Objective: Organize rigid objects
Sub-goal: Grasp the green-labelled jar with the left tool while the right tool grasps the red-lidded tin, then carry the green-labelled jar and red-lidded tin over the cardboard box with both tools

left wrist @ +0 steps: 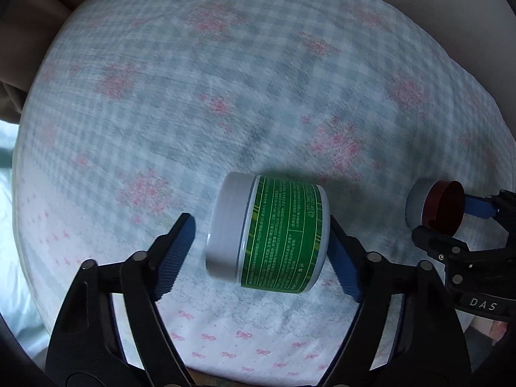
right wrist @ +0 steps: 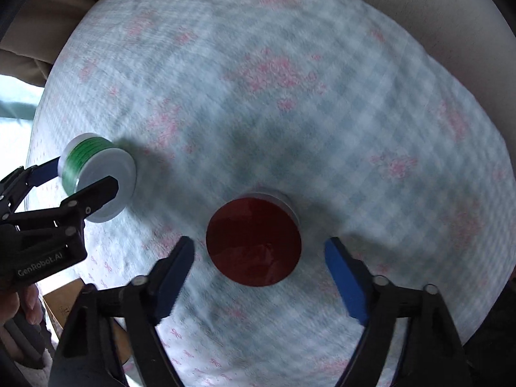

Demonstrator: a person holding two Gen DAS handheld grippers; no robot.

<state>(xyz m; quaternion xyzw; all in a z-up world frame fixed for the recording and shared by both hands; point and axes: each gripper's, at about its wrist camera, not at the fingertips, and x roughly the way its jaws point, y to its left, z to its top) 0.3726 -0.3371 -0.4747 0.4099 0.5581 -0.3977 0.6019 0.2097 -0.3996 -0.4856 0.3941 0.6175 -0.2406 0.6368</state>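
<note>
Left wrist view showed your left gripper (left wrist: 261,245) open around the sideways green-labelled white plastic jar (left wrist: 267,233); you needed both pads seated before squeezing. Your right gripper (right wrist: 259,272) stood open around the red-lidded round jar (right wrist: 253,241).

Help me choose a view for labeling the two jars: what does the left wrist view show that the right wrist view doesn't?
Only the left wrist view shows the green jar's printed label side-on, lying between the left gripper's open fingers, and a DAS mark on the right gripper.

Only the right wrist view shows the red jar's red face square-on, between the right gripper's open fingers, the green jar's white end, a GenRobot.AI mark and a brown box.

Both show both jars, both grippers and the checked cloth.
</note>
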